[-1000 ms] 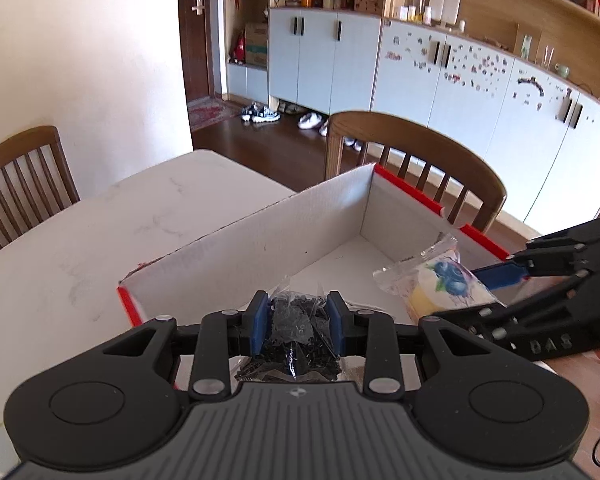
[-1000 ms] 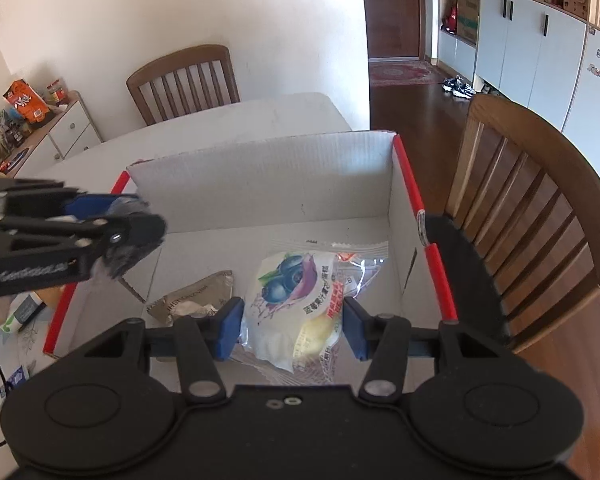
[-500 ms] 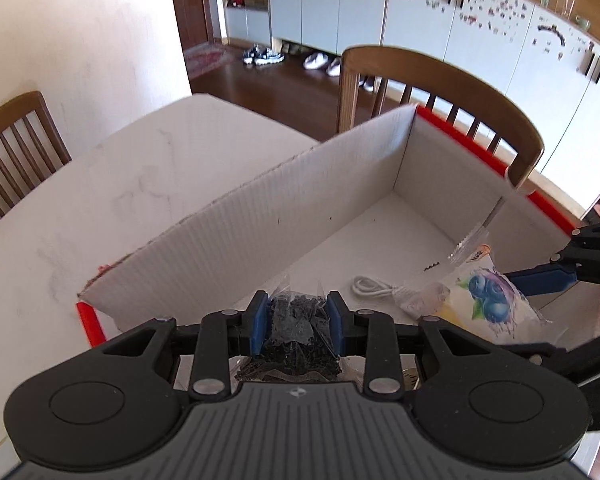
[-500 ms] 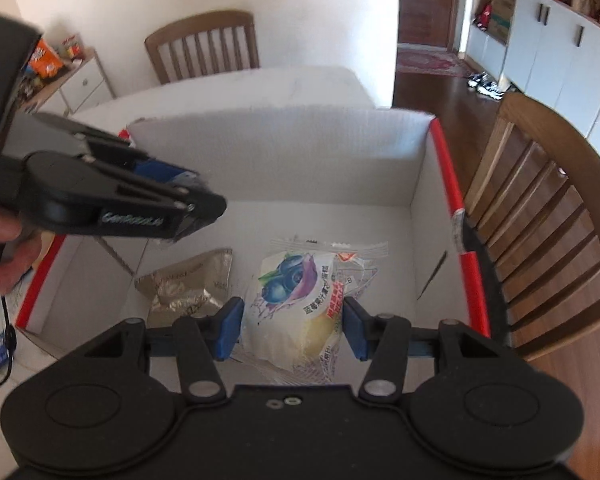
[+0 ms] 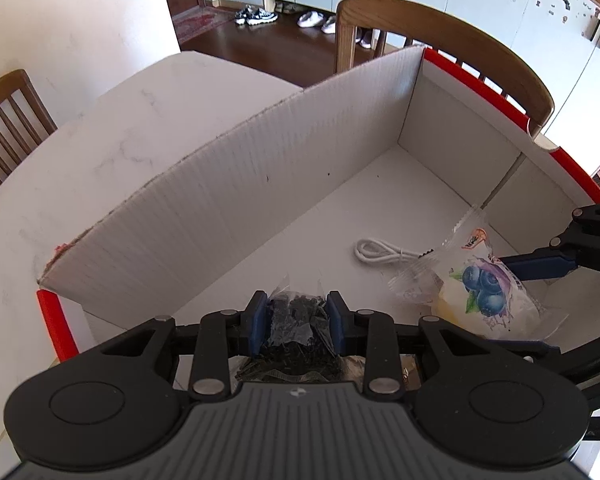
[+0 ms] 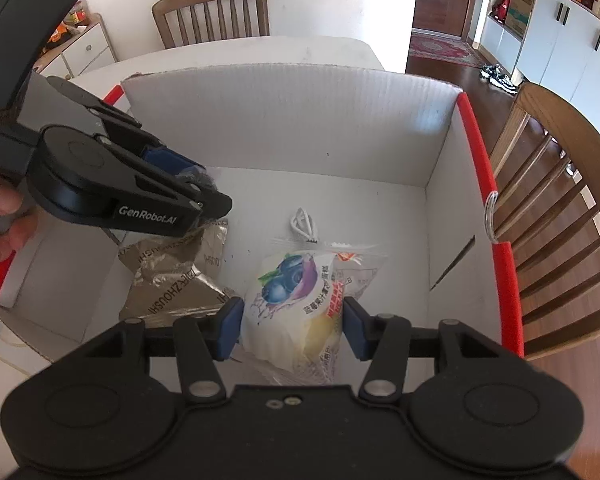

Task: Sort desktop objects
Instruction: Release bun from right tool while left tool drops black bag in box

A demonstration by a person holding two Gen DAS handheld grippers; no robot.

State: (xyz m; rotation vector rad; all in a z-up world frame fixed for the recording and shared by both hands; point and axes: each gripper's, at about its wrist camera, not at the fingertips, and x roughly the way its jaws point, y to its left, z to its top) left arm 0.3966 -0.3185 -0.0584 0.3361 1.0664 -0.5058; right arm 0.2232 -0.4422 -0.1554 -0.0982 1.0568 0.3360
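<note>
Left claw (image 5: 296,322) grips bag of black bits (image 5: 298,330); right claw (image 6: 291,330) grips blueberry packet (image 6: 296,300). Both hang over box (image 5: 228,184); release low, onto bare floor ahead.

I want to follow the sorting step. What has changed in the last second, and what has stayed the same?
Both grippers came down into the cardboard box. The left gripper still clamps the clear bag of black bits; the right gripper still clamps the blueberry snack packet. Nothing was released.
</note>
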